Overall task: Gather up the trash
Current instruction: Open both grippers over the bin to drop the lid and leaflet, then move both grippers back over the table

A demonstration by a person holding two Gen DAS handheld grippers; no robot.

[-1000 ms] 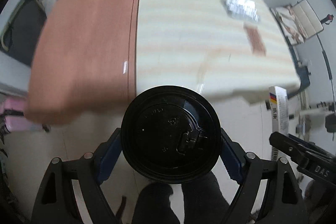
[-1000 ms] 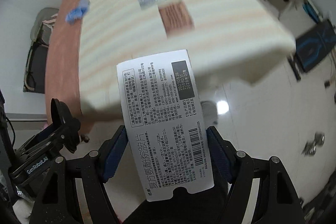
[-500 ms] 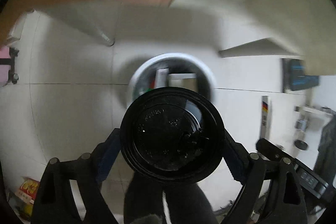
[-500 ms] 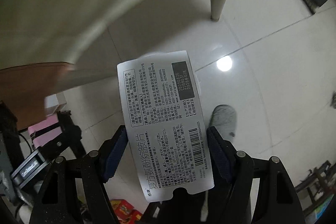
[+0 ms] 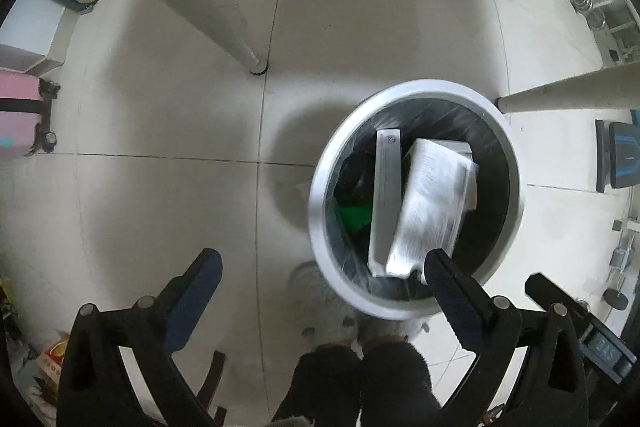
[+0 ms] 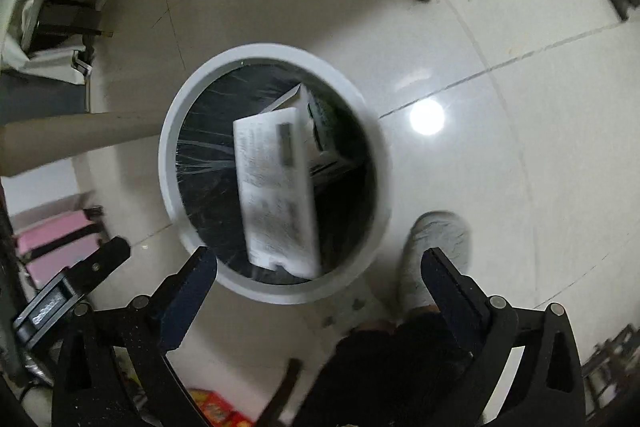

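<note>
Each gripper, left [image 5: 320,269] and right [image 6: 319,266], has black arms, silver screws and dark-blue fingers [image 5: 192,301].

One round white trash bin [image 5: 320,195] [image 6: 168,155] is sitting on the floor, lined with one black bag [image 5: 496,163] [image 6: 208,131]. At least three pieces of trash are lying inside it: two white cartons [image 5: 386,187] [image 5: 470,151], one printed foil sheet [image 5: 432,203] [image 6: 276,187], plus a green scrap [image 5: 354,215]. Two pale bench legs [image 5: 224,23] [image 5: 568,91] are standing near the bin, one to its far left and one to its right.
</note>
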